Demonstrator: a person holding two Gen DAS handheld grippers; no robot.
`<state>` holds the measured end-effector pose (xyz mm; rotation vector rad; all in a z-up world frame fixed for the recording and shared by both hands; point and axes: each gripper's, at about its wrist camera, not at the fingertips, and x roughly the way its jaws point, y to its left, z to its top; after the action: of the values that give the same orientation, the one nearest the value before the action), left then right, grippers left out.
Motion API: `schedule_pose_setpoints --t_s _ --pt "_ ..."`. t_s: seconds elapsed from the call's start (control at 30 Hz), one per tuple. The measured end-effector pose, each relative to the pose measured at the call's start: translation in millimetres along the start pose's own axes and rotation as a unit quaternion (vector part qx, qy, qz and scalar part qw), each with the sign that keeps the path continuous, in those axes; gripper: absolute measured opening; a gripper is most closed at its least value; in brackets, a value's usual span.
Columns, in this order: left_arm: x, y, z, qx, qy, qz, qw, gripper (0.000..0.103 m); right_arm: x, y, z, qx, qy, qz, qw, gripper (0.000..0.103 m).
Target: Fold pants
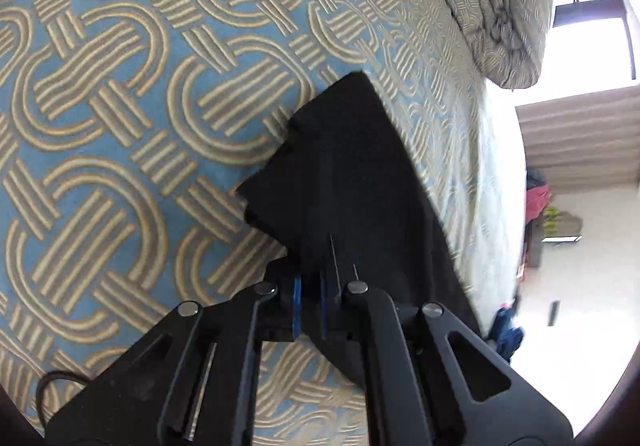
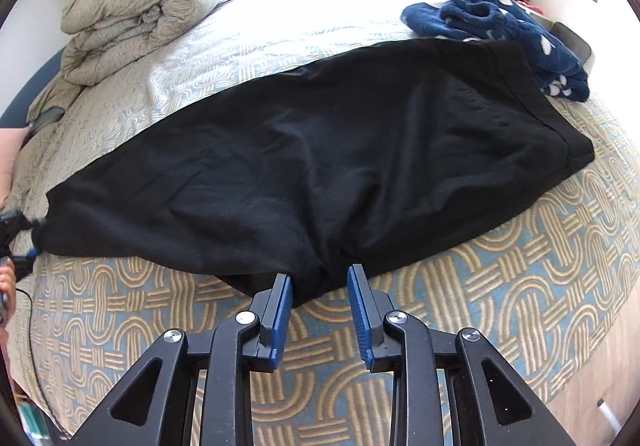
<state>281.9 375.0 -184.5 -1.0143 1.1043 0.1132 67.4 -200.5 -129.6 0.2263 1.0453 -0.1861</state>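
Black pants (image 2: pixel 320 149) lie spread across the patterned bedspread (image 2: pixel 520 266), waistband at the right, leg ends at the left. My right gripper (image 2: pixel 320 282) is open, its blue pads on either side of the crotch edge of the pants at the near side. My left gripper (image 1: pixel 310 288) is shut on the leg end of the pants (image 1: pixel 352 173), which drapes over its right finger. The left gripper also shows at the far left edge of the right wrist view (image 2: pixel 24 242), at the leg hem.
A folded beige duvet (image 2: pixel 132 13) lies at the back left of the bed. A navy dotted fleece garment (image 2: pixel 504 29) lies beside the waistband at the back right. A window and curtains stand behind the bed. A thin black cable (image 2: pixel 30 330) runs along the left bed edge.
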Motion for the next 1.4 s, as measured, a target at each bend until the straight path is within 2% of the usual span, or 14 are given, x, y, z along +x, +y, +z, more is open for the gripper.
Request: schedule_pose_setpoints --t_s 0.17,0.23,0.33,0.4,0.5,0.63,0.77,0.87,0.93,0.97,1.07,1.17,1.3,1.4 --pt "-46 -14 8 0.023 -0.059 -0.051 0.9967 0.007 -7 -2 -1 -0.003 -0.008 0.034 0.999 0.029" --pt "-53 -20 9 0.051 -0.068 -0.035 0.9958 0.007 -16 2 -1 -0.019 -0.021 0.067 0.997 0.031" --pt "-41 -15 12 0.065 -0.056 0.001 0.9963 0.007 -23 6 -1 -0.034 -0.028 0.090 0.995 0.054" --pt "-26 -8 14 0.066 -0.050 0.019 0.9964 0.007 -25 3 -2 -0.034 -0.027 0.097 0.994 0.055" --pt "-16 0 15 0.069 -0.049 0.036 0.9957 0.007 -24 -7 -5 -0.024 -0.019 0.082 0.996 0.055" --pt "-30 -1 12 0.081 -0.067 0.011 0.9944 0.008 -23 -45 -8 0.019 -0.010 0.039 0.999 0.055" --pt "-17 -4 14 0.104 -0.070 0.049 0.9909 0.011 -18 -101 3 0.112 -0.007 0.034 0.993 0.059" --pt "-13 7 13 0.076 -0.073 0.063 0.9924 0.027 -1 -159 9 0.236 0.013 0.070 0.969 0.059" --pt "-25 16 9 0.052 -0.092 0.081 0.9911 0.053 6 -189 5 0.313 0.016 0.109 0.943 0.059" --pt "-34 21 6 0.038 -0.106 0.091 0.9894 0.057 6 -198 4 0.332 0.014 0.115 0.936 0.059" --pt "-53 20 -11 0.039 -0.117 0.104 0.9869 0.061 0 -199 12 0.295 0.000 0.077 0.952 0.060" --pt "-57 -4 -51 0.117 -0.085 0.101 0.9843 0.061 3 -197 26 0.256 0.000 0.049 0.966 0.060" --pt "-32 -70 -152 0.278 0.029 0.051 0.9589 0.061 11 -209 41 0.275 -0.002 0.068 0.959 0.060" --pt "6 -116 -237 0.361 0.126 -0.010 0.9239 0.062 21 -231 46 0.309 0.000 0.091 0.947 0.064"
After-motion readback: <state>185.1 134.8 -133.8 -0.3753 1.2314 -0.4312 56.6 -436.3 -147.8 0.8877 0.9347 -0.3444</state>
